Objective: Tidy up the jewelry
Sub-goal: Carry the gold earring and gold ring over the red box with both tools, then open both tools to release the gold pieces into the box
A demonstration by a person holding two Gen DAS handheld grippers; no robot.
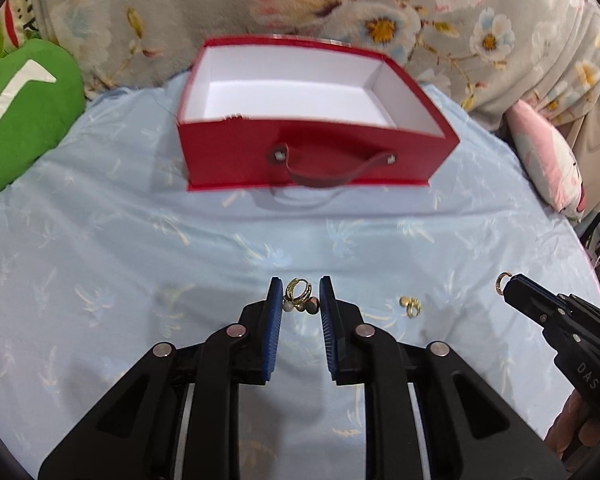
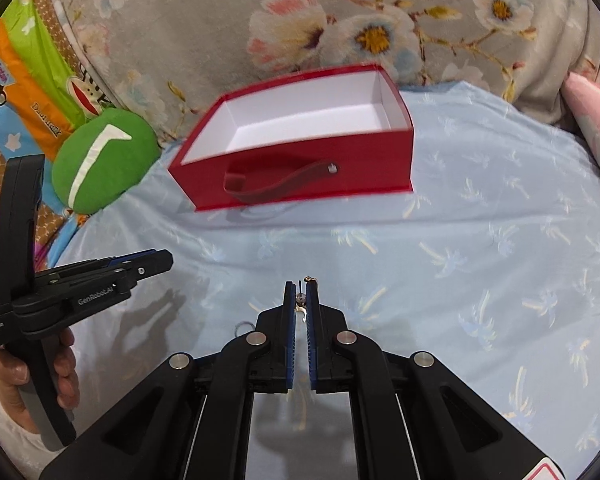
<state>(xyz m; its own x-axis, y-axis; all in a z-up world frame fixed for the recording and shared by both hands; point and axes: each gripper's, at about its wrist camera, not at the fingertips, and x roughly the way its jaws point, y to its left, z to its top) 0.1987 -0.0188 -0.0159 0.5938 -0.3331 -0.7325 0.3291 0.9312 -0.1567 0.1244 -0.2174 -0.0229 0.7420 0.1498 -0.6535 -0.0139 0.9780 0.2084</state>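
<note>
The left gripper (image 1: pixel 300 296) pinches a cluster of gold hoop earrings with pearls (image 1: pixel 299 296); the right gripper (image 2: pixel 300 294) clamps a small gold earring (image 2: pixel 301 300) before an open red cardboard box (image 1: pixel 312 152).

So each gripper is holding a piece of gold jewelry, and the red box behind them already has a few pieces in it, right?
Not quite: the red box is empty, only its white inside shows in the left wrist view. The rest holds: the left gripper pinches gold earrings, and the right gripper a small gold piece.

A green cushion (image 1: pixel 20 112) lies beside the floral blanket (image 1: pixel 340 8) and pale-blue sheet (image 1: pixel 140 240).
</note>
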